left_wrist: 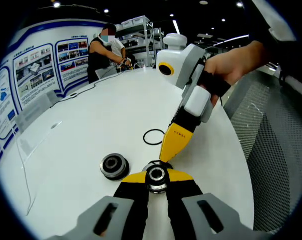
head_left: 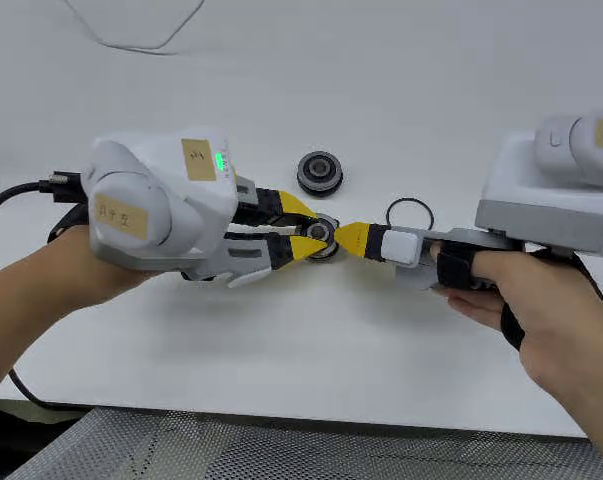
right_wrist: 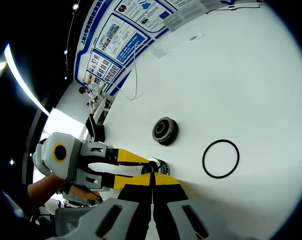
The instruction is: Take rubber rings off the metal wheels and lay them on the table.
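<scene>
Wheel [head_left: 324, 233] pinched in L gripper [head_left: 312, 228] fingers, R gripper [head_left: 343, 238] fingers pressed together at it; 2nd wheel [head_left: 320, 171], loose ring [head_left: 409, 213] nearby.

Setting: indoor lab or demo hall, not a home. A long white counter [left_wrist: 90, 112] runs toward the top of the left gripper view. The curved wall at upper left carries blue-framed poster panels [left_wrist: 70, 55] of photos and text. Small spotlights [left_wrist: 106, 10] dot a dark ceiling. Metal shelving [left_wrist: 140, 27] loaded with boxes stands at top centre. A person [left_wrist: 101, 50] stands at the counter's far end. A loose cable [head_left: 131, 40] lies at the top of the head view.
</scene>
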Action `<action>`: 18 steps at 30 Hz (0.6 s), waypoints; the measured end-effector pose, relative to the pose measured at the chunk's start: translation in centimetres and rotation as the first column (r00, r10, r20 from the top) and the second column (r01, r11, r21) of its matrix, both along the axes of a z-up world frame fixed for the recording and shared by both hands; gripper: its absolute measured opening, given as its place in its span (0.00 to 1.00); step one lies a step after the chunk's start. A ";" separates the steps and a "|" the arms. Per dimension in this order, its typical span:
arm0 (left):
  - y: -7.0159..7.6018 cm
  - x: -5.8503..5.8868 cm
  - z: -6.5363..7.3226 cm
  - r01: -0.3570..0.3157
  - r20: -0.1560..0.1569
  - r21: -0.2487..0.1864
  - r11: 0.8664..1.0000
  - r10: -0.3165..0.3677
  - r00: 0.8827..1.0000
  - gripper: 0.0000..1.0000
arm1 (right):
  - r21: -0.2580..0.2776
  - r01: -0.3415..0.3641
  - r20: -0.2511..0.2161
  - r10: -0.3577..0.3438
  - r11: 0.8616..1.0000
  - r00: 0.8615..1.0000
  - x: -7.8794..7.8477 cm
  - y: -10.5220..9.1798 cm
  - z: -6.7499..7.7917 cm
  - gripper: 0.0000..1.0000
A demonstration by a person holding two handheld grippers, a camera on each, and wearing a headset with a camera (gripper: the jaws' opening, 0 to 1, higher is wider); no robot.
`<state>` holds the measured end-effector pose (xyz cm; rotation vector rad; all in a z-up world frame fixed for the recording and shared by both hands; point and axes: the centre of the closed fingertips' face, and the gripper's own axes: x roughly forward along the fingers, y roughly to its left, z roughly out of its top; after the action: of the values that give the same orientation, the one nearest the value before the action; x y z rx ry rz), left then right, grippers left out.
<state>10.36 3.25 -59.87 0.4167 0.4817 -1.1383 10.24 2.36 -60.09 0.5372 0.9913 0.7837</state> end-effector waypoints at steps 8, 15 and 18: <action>0.0 0.0 0.0 -0.001 0.000 -0.002 1.000 0.001 1.000 0.12 | 0.009 -0.010 0.008 0.010 1.000 1.000 -0.1 0.5 0.3 0.00; 0.0 0.1 0.0 -0.002 0.000 -0.007 1.000 0.002 1.000 0.12 | 0.006 -0.020 0.020 0.020 1.000 1.000 -0.1 0.7 0.5 0.00; 0.0 0.1 0.0 -0.001 0.002 -0.008 1.000 0.001 1.000 0.12 | 0.008 -0.027 0.027 0.027 1.000 0.999 -0.1 0.7 0.7 0.00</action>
<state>10.48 3.30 -59.91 0.4107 0.4752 -1.1381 10.12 3.03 -59.38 0.5203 0.9721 0.8180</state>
